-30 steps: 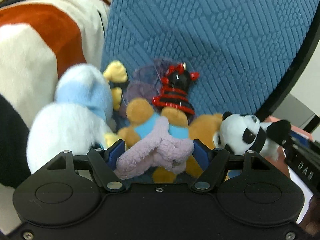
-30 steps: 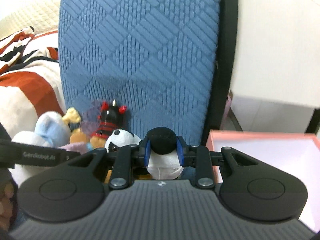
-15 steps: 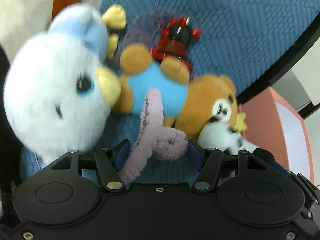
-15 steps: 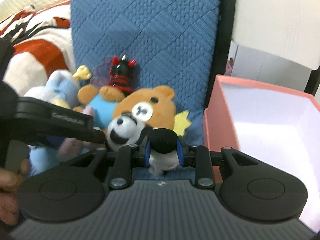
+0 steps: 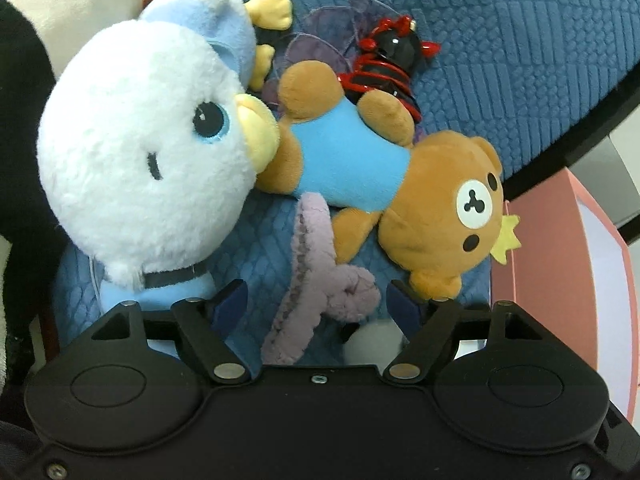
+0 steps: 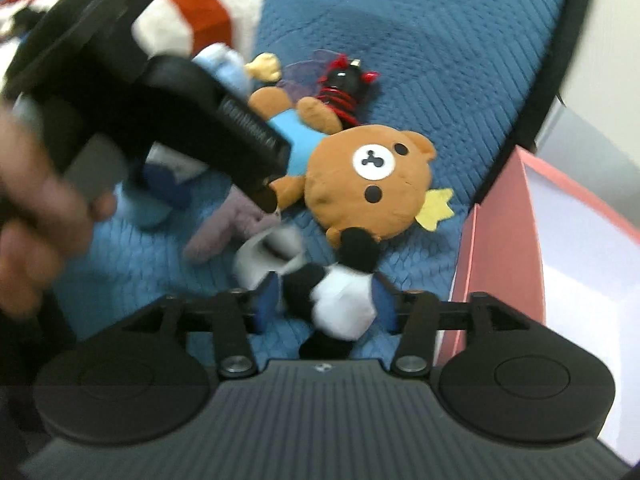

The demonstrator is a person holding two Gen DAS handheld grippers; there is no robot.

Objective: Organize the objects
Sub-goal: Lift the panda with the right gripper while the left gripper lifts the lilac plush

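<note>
Five soft toys lie on the blue cushion (image 5: pixel 540 40), with the bear (image 5: pixel 400 184) as the middle of the heap. Against the bear's feet sits the white duck (image 5: pixel 140 168); behind its legs lies the black-and-red doll (image 5: pixel 384 68). In front of the bear's blue belly lies the lilac toy (image 5: pixel 316 276), between the spread fingers of the left gripper (image 5: pixel 318 304), whose jaws have just been opening and no longer press it. Just below the bear's head lies the panda (image 6: pixel 336 296), between the blue pads of the right gripper (image 6: pixel 324 304); those jaws have just been opening too, and whether they still touch the blurred panda I cannot tell. Right of the bear, beyond the cushion's black edge, stands the pink box (image 6: pixel 500 220).
</note>
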